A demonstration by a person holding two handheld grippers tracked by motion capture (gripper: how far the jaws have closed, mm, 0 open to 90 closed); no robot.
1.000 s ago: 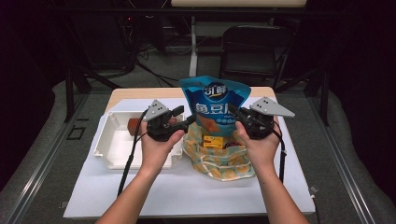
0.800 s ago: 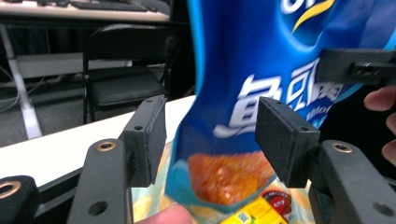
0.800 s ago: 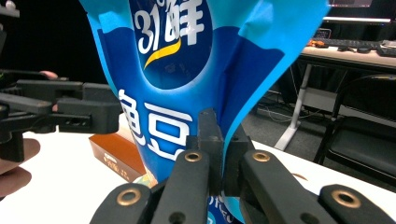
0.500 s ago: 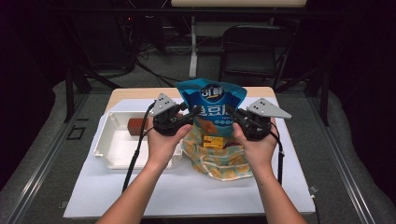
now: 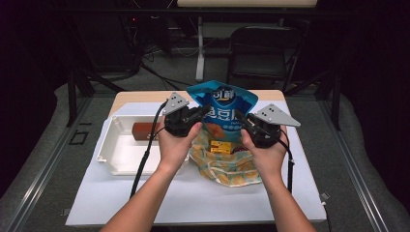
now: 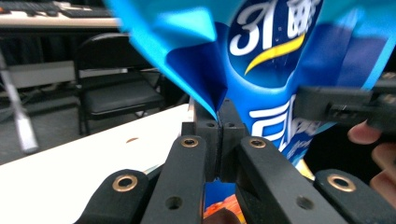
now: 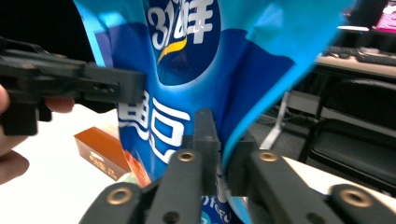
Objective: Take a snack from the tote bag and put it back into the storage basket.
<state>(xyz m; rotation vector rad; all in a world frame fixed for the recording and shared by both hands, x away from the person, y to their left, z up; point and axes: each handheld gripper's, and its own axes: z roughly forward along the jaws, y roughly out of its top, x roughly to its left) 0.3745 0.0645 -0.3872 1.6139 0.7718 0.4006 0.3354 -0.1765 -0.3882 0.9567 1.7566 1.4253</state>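
A blue snack bag [image 5: 223, 108] with white lettering stands upright at the middle of the table, on top of a patterned yellow bag [image 5: 227, 164]. My left gripper [image 5: 202, 114] is shut on the bag's left edge [image 6: 212, 88]. My right gripper [image 5: 241, 121] is shut on the bag's right edge [image 7: 233, 135]. In the left gripper view the right gripper [image 6: 345, 107] crosses in front of the bag. Across the right gripper view, the left gripper [image 7: 70, 86] reaches in from the left.
A white tray [image 5: 116, 157] sits left of the bags with a brown box [image 5: 145, 129] inside; the same box [image 7: 100, 149] lies behind the bag. A black chair [image 5: 263, 48] stands beyond the table's far edge. A white board [image 5: 193, 198] covers the tabletop.
My left gripper has moved right from over the tray and closed on the bag's left edge. The right gripper keeps its hold and the bag stands slightly straighter.
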